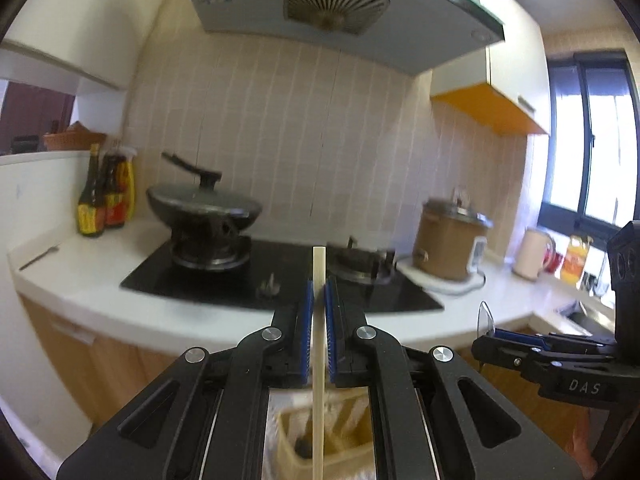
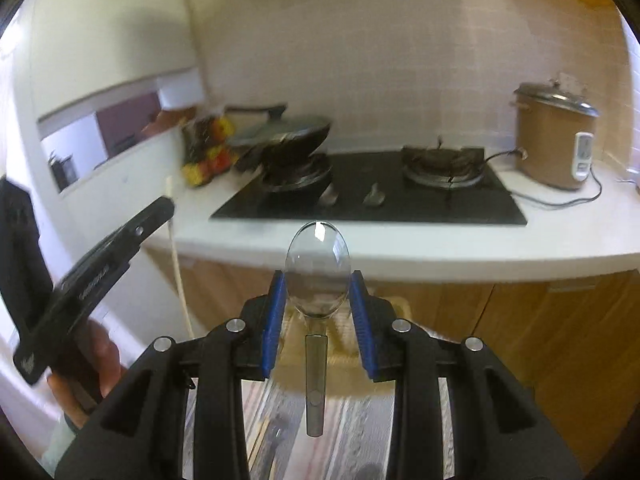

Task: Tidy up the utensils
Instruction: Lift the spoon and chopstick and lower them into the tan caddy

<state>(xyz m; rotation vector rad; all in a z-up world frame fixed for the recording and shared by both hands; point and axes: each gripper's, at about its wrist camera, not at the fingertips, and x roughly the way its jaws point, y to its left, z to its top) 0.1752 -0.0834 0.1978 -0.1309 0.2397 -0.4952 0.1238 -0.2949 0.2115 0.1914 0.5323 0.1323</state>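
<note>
left gripper (image 1: 319,292) clenched on chopstick (image 1: 319,340), upright, light, stiff, thin, may pivot; hold mid-shaft | right gripper (image 2: 318,300) grasping spoon (image 2: 317,268) across bowl, slick, may slip; handle safer | both above worktop (image 2: 400,248)

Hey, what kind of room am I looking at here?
A home kitchen, most likely: a black glass gas hob set in a white countertop, a lidded dark wok on one burner, and a brown rice cooker beside it.
</note>
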